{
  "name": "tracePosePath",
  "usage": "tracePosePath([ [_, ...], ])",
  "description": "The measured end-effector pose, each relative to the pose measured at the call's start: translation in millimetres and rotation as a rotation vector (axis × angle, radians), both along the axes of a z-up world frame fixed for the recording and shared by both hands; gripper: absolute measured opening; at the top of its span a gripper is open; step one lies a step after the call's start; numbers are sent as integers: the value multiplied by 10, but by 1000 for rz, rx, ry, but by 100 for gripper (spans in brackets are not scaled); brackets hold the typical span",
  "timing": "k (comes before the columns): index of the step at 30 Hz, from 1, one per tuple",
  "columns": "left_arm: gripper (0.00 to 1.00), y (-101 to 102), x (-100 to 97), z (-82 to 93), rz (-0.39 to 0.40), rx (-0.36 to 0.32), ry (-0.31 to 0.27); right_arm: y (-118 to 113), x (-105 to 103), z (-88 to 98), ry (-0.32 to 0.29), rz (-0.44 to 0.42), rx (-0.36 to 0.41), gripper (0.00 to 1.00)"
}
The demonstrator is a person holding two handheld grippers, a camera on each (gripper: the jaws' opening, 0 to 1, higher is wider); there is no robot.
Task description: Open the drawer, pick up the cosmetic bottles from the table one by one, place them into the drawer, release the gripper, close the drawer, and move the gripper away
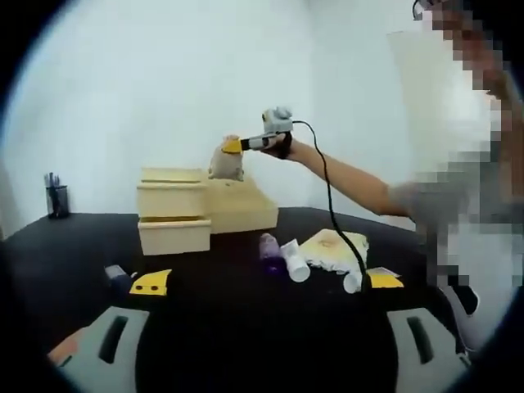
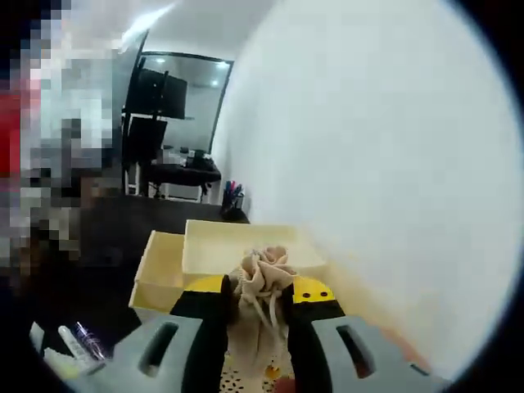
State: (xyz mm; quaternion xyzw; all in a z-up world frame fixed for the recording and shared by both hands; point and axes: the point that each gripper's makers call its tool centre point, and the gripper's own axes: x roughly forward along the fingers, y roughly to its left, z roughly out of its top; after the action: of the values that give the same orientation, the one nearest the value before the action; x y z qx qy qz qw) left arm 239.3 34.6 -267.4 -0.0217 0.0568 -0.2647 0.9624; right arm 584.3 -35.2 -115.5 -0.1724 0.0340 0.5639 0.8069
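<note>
Tongs on the right (image 2: 260, 327) are clamped on a beige drawstring pouch (image 2: 264, 288), its gathered neck bunched between the black pads, held above the open top drawer (image 2: 246, 244) of the pale wooden drawer box (image 1: 173, 214). In the left gripper view the same right tongs (image 1: 237, 146) hang the pouch (image 1: 226, 164) over the back of that box. Left tongs (image 1: 262, 344) sit wide apart, holding nothing, low over the black table (image 1: 65, 246), well in front of the box.

Cosmetic bottles remain on the table to the right of the box: a purple bottle (image 1: 268, 246), a white tube (image 1: 295, 260), another white item (image 1: 352, 282) beside a yellow card. A small dark item (image 1: 116, 277) and a yellow piece (image 1: 152, 282) lie in front of the box.

Risks, judged from this: the pouch is soft and gripped only by its neck, so it may swing and land on the drawer rim or outside if let go too early. A slumped pouch could stick up and jam the drawer on closing. The trailing cable (image 1: 327, 196) from the right tongs hangs over the bottles and could drag or topple them. Which drawer is meant is unclear.
</note>
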Motion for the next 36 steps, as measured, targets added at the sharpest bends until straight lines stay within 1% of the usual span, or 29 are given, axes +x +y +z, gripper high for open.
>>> tracePosePath([
  [3, 87, 13, 19, -10, 5, 0, 2, 9, 43, 0, -15, -5, -11, 24],
  [5, 87, 25, 30, -11, 9, -2, 2, 18, 36, -26, -23, -11, -16, 24],
  [7, 87, 38, 46, -2, 14, -7, 0, 7, 96, -36, -32, -14, -25, 24],
  [11, 87, 57, 82, 34, 25, -4, -10, 31, 151, -87, -53, -17, -43, 24],
  [13, 86, 64, 103, 54, 28, -3, -15, 49, 238, -73, -56, -19, -44, 24],
  [15, 86, 68, 122, 68, 30, -1, -21, 71, 268, -84, -67, -20, -50, 24],
  [17, 86, 75, 143, 62, 33, 7, -21, 91, 366, -67, -84, -22, -66, 24],
  [19, 86, 87, 156, 54, 34, 11, -21, 119, 399, -81, -96, -23, -80, 24],
  [22, 86, 100, 171, 49, 33, 5, -20, 152, 536, -45, -113, -23, -94, 24],
  [24, 86, 108, 180, 49, 33, 2, -21, 172, 583, -44, -125, -23, -102, 24],
  [30, 86, 124, 204, 54, 32, 1, -22, 226, 719, -91, -147, -25, -130, 24],
  [35, 85, 129, 221, 32, 31, 4, -17, 274, 786, -107, -148, -19, -123, 24],
  [36, 85, 130, 223, 23, 31, 5, -15, 275, 772, -135, -148, -23, -126, 24],
])
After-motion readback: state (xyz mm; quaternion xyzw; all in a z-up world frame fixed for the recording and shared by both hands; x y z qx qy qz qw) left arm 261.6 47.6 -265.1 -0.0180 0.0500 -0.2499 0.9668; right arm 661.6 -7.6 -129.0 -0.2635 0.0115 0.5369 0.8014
